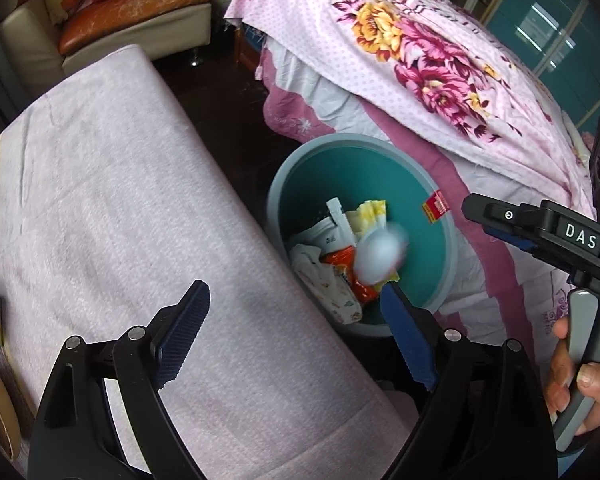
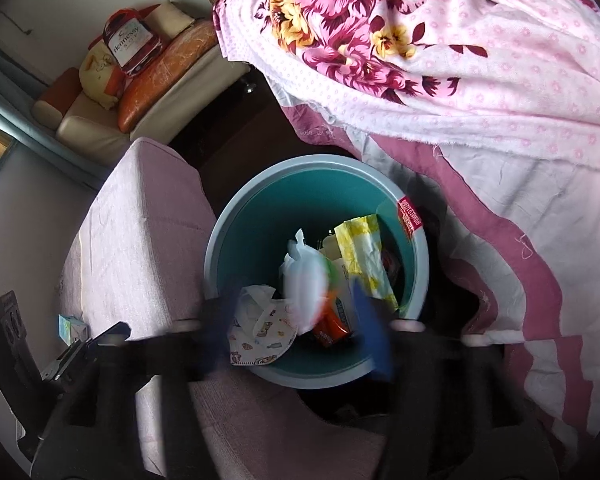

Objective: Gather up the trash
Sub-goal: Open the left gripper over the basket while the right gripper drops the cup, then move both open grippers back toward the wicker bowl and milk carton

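A teal trash bin with a grey rim stands on the floor between a padded bench and a bed; it also shows in the right wrist view. It holds wrappers, a yellow-white packet, an orange pack and a printed mask. A blurred white piece of trash is in mid-air over the bin, seen too in the right wrist view. My left gripper is open and empty beside the bin. My right gripper is open, blurred, right above the bin, and shows at the right.
A pink-covered bench lies left of the bin. A bed with a floral sheet is on the right. A sofa with cushions stands at the back. A small box sits on the bench.
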The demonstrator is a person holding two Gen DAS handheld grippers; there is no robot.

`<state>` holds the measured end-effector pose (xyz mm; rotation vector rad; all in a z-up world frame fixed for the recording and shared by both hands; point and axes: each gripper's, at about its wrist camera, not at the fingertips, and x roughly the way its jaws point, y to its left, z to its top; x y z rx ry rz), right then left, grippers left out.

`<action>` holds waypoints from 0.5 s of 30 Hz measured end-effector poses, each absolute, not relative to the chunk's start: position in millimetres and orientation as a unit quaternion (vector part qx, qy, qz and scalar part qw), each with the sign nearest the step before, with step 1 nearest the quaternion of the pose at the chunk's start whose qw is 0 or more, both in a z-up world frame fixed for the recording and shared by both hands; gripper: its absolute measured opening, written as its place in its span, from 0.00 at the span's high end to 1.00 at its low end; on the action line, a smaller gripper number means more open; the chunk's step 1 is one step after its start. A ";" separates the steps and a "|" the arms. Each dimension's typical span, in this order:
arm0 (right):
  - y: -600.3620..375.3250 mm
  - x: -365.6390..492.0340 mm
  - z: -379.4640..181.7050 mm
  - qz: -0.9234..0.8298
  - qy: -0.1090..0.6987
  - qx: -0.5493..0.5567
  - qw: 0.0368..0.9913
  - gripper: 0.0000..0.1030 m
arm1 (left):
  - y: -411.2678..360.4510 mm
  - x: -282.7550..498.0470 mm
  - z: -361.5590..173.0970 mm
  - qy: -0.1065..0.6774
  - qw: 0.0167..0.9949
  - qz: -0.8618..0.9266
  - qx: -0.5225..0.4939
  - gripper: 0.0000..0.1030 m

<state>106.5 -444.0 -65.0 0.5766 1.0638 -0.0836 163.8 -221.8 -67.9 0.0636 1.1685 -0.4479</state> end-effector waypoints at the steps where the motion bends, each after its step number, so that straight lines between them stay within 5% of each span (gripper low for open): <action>1: -441.1 107.4 -65.5 -0.037 0.505 0.268 0.820 0.38 | -219.0 162.8 -67.8 0.547 0.810 -0.208 0.027 0.15; 3: -438.2 107.5 -66.0 -0.039 0.508 0.270 0.817 0.28 | -211.6 161.4 -68.7 0.550 0.809 -0.205 0.020 0.14; 15: -417.2 103.2 -59.7 -0.050 0.524 0.262 0.809 0.24 | -182.3 149.2 -65.3 0.552 0.811 -0.196 0.000 0.14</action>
